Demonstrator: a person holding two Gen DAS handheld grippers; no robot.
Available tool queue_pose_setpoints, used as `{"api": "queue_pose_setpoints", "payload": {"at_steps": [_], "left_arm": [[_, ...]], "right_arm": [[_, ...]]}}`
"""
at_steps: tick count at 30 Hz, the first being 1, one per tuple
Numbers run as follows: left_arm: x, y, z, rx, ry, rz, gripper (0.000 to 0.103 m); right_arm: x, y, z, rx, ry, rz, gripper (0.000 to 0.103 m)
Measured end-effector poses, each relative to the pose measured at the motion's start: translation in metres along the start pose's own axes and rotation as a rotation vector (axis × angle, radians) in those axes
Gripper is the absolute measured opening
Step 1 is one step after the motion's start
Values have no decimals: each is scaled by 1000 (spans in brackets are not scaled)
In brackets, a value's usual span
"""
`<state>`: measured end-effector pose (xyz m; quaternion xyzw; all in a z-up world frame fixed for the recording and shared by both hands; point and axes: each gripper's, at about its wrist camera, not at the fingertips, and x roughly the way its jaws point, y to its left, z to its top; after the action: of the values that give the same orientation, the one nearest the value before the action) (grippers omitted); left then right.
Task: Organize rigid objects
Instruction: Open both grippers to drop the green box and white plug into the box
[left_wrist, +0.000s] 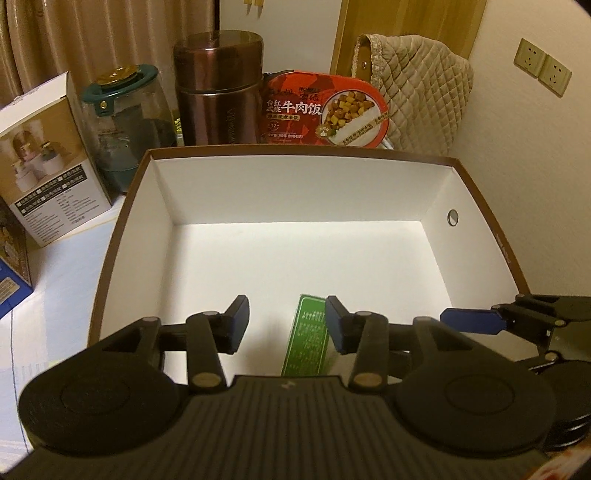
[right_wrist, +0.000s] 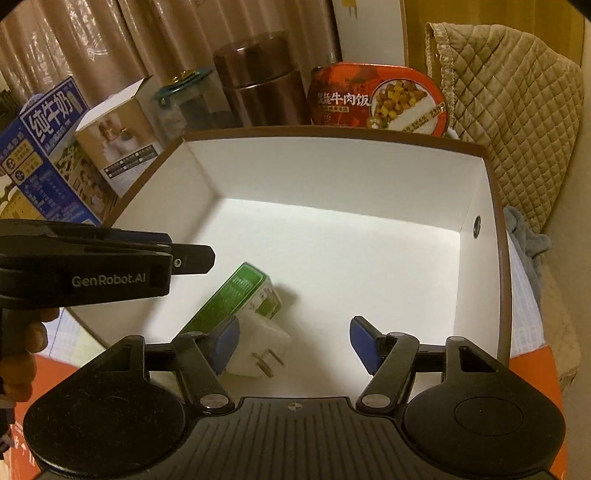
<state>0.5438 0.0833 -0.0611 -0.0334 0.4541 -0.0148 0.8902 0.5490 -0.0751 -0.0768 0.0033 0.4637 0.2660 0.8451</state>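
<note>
Left wrist view: the left gripper (left_wrist: 286, 323) has its jaws apart over the big white box (left_wrist: 295, 184). The green box (left_wrist: 308, 336) lies inside, near the front, touching nothing.

Right wrist view: the right gripper (right_wrist: 295, 345) is spread wide and holds nothing. The green box (right_wrist: 236, 291) lies just beside a white plug (right_wrist: 258, 347), at the near left.

Green carton (right_wrist: 236, 295), white plug (right_wrist: 260, 350) lying in box (right_wrist: 491, 221).
</note>
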Motion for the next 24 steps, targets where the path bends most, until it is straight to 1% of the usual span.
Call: {"api": "queue_pose_setpoints", "payload": {"at_steps": [10, 17, 24], "left_arm": [[-23, 1, -11, -7, -7, 19, 41], [-47, 0, -17, -17, -36, 37, 42], [-81, -2, -31, -25, -74, 51, 42]], "right_arm": [[-17, 0, -10, 30, -18, 3, 64], [-38, 2, -17, 34, -47, 10, 64], [-65, 6, -30, 32, -80, 30, 64]]}}
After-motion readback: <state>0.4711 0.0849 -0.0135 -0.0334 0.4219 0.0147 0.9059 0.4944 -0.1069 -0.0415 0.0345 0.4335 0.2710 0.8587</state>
